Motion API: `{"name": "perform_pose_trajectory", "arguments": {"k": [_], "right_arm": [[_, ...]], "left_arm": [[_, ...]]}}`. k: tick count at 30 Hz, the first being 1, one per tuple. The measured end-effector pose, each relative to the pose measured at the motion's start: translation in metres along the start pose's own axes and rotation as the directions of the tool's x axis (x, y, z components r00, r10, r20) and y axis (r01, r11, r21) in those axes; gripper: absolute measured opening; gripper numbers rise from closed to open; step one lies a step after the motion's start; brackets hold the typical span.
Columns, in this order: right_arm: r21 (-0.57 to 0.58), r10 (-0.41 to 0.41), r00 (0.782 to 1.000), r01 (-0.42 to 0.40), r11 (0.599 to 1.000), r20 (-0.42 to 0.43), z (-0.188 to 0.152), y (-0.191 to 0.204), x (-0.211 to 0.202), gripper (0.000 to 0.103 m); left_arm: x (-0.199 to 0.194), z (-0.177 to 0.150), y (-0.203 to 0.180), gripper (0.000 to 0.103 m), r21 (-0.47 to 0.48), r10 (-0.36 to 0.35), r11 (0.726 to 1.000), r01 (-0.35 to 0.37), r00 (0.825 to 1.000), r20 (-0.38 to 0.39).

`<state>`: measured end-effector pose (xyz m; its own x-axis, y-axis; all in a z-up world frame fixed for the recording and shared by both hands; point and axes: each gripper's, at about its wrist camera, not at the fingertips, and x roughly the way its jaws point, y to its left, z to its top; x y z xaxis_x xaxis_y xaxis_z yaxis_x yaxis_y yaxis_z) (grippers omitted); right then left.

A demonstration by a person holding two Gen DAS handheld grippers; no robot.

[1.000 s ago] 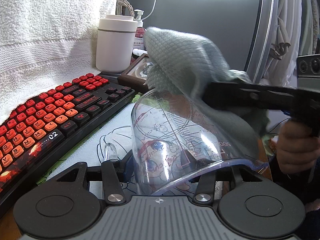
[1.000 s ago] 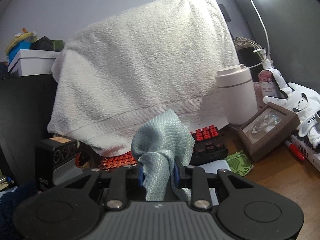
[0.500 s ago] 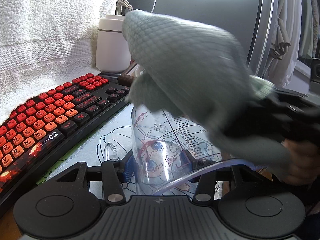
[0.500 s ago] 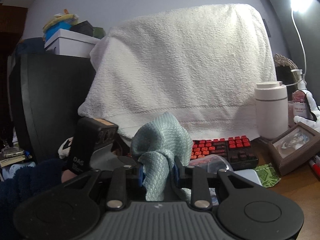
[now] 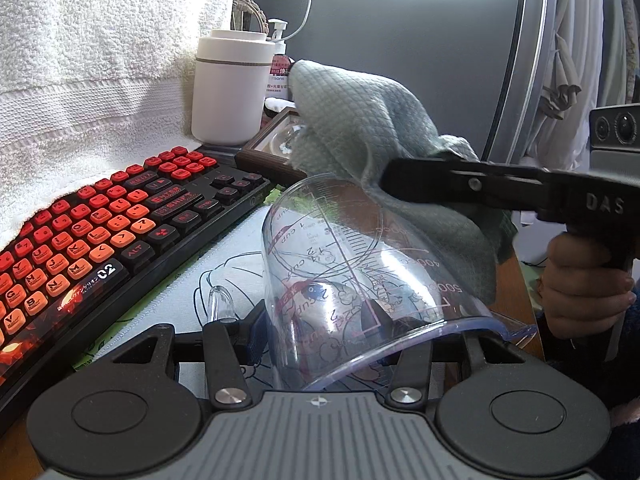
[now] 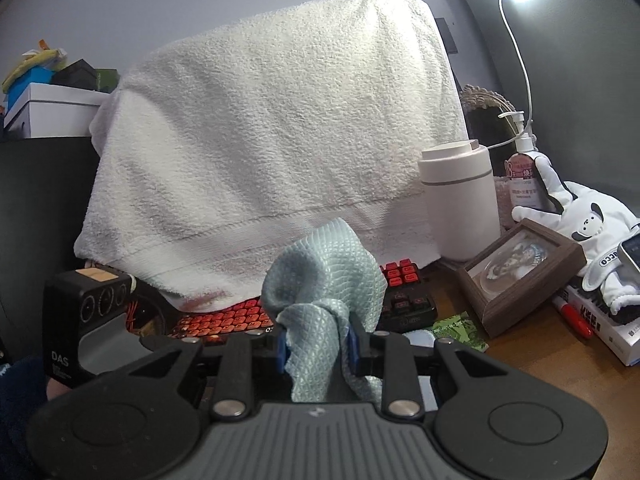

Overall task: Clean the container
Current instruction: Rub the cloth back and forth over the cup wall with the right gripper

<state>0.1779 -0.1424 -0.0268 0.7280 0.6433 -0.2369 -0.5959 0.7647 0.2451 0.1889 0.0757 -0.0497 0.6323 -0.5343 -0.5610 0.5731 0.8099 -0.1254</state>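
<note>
- I am holding the clear measuring cup (image 5: 352, 280) tipped on its side at 6 o'clock in the left wrist view, base pointing away, spouted rim nearest the camera.
- My left gripper (image 5: 316, 320) is pinching the cup, one finger on either side of its wall.
- The cup is hanging above the illustrated desk mat (image 5: 224, 276).
- My right gripper (image 6: 316, 348) is clamping the pale green cloth (image 6: 324, 280) between its blue pads (image 6: 281, 350).
- In the left wrist view, the cloth (image 5: 372, 136) is draping over the cup's base from 3 o'clock; whether it is touching, I cannot tell.
- A hand (image 5: 580, 284) is gripping the right tool's handle at 3 o'clock.
- The red keyboard (image 5: 92, 232) is lying at 9 o'clock.
- The white canister (image 5: 228, 88) is standing at 11 o'clock, the wooden frame (image 5: 268, 152) just beside it.
- The white towel (image 6: 272, 144) is filling 12 o'clock in the right wrist view.
</note>
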Motion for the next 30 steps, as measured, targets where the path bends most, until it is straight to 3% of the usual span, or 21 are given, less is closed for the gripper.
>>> {"name": "perform_pose_trajectory", "arguments": {"k": [9, 12, 17, 26, 30], "right_arm": [[-0.101, 0.189, 0.982, -0.190, 0.977, -0.017, -0.009, 0.032, -0.011, 0.027], [-0.148, 0.219, 0.976, -0.219, 0.964, -0.018, -0.010, 0.047, -0.010, 0.027], [-0.147, 0.172, 0.985, -0.171, 0.974, -0.005, -0.006, 0.046, -0.002, 0.026], [-0.036, -0.001, 1.000, 0.001, 0.999, 0.008, 0.007, 0.004, 0.010, 0.026], [0.031, -0.008, 1.000, 0.008, 0.999, -0.012, 0.005, -0.011, 0.007, 0.027]], "left_arm": [[0.001, 0.001, 0.002, 0.048, -0.001, 0.000, 1.000, 0.000, 1.000, 0.000], [0.001, 0.000, 0.002, 0.048, -0.002, -0.001, 1.000, 0.001, 1.000, 0.000], [-0.001, 0.000, 0.000, 0.048, 0.001, 0.001, 1.000, -0.001, 1.000, 0.000], [-0.002, 0.000, -0.002, 0.048, 0.001, 0.000, 1.000, 0.000, 1.000, 0.000], [-0.002, 0.000, -0.003, 0.048, 0.000, 0.000, 1.000, 0.000, 1.000, 0.000]]}}
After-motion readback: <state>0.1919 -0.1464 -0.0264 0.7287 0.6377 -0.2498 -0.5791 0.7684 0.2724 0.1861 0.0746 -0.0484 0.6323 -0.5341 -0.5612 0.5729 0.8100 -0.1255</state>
